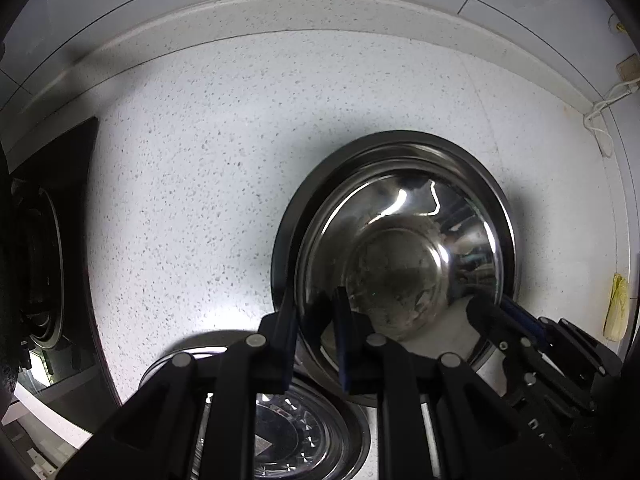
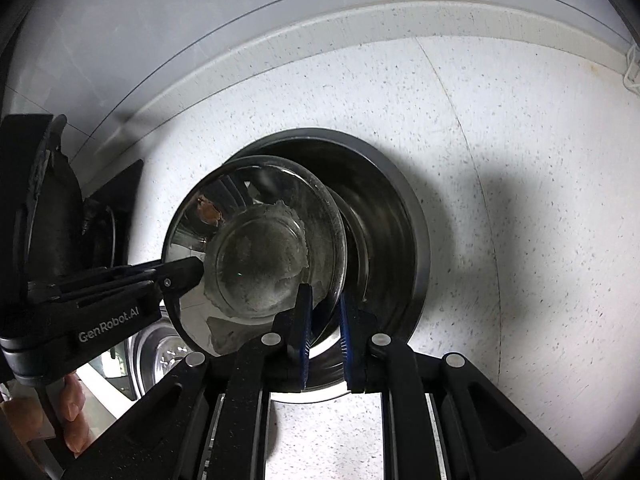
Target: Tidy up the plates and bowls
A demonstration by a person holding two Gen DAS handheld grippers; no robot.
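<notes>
Both grippers are on one shiny stainless-steel bowl point(image 1: 404, 248), tilted up on edge so its mirrored inside faces us. The left gripper point(image 1: 316, 320) has its two black fingers pinched together on the bowl's near-left rim, one finger outside, one inside. The right gripper point(image 2: 323, 322), with its blue-padded fingers, is clamped on the rim at the opposite side; from the left wrist view you can see it reaching in from the lower right point(image 1: 516, 328).

The tilted bowl sits partly inside a larger dark-rimmed steel bowl point(image 2: 400, 216) that rests on the white speckled stone countertop point(image 1: 208, 160). From the right wrist view the small bowl leans against the big one's left inner wall, its rim overlapping the larger rim. Its flat bottom looks dull and smudged, the sides bright with reflections.

Just in front of the left gripper, low on the counter, there's another round steel dish with a patterned centre point(image 1: 288, 436); the right wrist view catches its edge point(image 2: 160, 352) under the left gripper's body. Off to the far left sits a black stove burner point(image 1: 40, 264), and a pale tiled wall point(image 2: 200, 20) runs along the back behind a raised counter lip.
</notes>
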